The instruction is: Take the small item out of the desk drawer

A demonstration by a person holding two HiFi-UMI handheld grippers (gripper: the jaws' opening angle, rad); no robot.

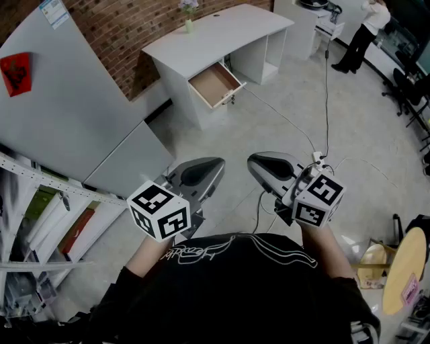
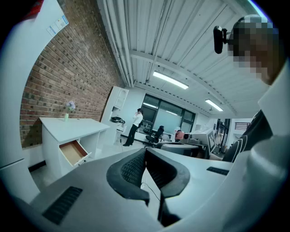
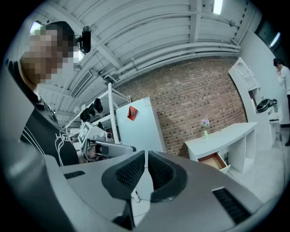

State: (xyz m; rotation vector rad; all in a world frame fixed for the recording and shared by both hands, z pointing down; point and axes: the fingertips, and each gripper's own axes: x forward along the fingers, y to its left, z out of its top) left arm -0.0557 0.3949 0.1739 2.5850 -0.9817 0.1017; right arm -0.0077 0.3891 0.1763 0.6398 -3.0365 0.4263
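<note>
The white desk [image 1: 222, 30] stands far ahead by the brick wall, and its wooden drawer [image 1: 215, 84] is pulled open. The drawer's brown inside shows no small item from this distance. My left gripper [image 1: 213, 165] and right gripper [image 1: 256, 163] are held close in front of my chest, well short of the desk. Both are shut with nothing between the jaws. In the left gripper view the left gripper [image 2: 146, 153] points past the drawer [image 2: 73, 152]. In the right gripper view the right gripper [image 3: 146, 157] has the drawer [image 3: 213, 160] to its right.
A flower vase [image 1: 189, 20] stands on the desk. A cable [image 1: 295, 124] runs over the floor from the desk toward me. A white cabinet [image 1: 74, 107] and shelves [image 1: 40, 222] are at my left, a round wooden table [image 1: 406, 269] at my right. A person [image 1: 359, 33] stands far back.
</note>
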